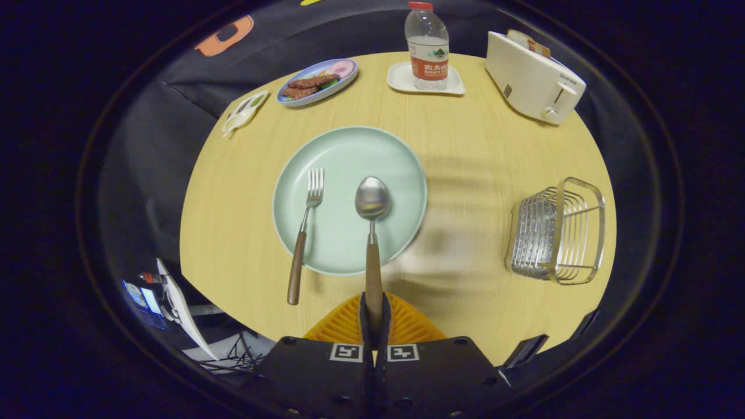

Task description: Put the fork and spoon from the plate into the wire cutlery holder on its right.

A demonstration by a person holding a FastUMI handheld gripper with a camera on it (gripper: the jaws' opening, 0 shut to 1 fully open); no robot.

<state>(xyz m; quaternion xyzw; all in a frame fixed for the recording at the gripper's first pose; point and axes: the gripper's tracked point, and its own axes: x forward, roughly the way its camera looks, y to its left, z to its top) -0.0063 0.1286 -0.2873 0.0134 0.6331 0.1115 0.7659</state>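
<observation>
My gripper [373, 311] is shut on the wooden handle end of the spoon [372, 201], both fingers pressing on it. The spoon's steel bowl reaches out over the pale green plate [349, 139] just ahead of the fingers. A fork [306, 230] with a wooden handle lies to the spoon's left, tines on the plate and handle hanging past the plate's rim onto the table. The wire cutlery holder [557, 233] stands on the wooden table to the right of the plate.
Beyond the plate stand a water bottle [427, 46] on a small white tray [401, 78], a white toaster [532, 78] with bread at the far right, and a blue plate of food [317, 81] at the far left. A small packet [244, 112] lies near the table's left edge.
</observation>
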